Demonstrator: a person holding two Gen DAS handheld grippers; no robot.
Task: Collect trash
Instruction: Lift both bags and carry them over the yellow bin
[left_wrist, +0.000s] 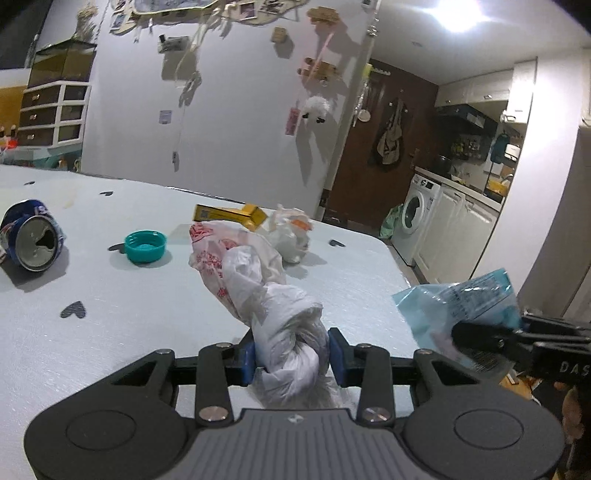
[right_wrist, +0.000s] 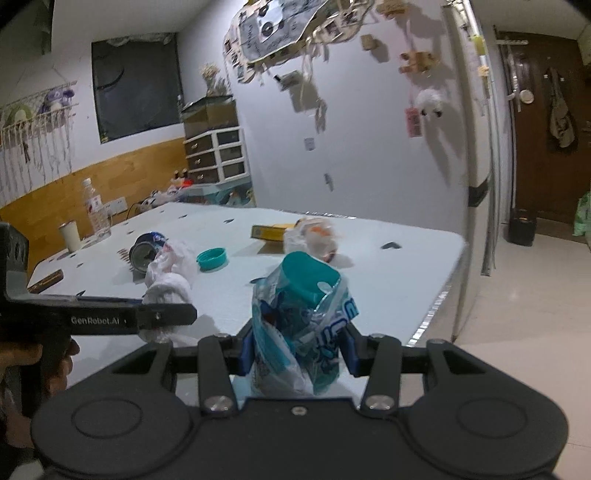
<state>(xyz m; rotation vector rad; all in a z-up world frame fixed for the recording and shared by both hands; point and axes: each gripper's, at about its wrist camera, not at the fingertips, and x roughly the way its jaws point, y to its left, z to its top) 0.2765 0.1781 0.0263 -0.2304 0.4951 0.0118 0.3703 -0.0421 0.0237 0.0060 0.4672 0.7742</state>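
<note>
White bag pinched between left gripper pads (knotted).

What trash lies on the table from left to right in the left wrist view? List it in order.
Crushed can → teal cap → yellow box → white wrapper with orange.

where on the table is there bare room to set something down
Bare patches on the table: the near stretch in front of the crushed can and teal cap, and the right corner past the crumpled white bag. Crowded: the far middle, where cap, yellow box and bag cluster. Both grippers already hold trash.
</note>
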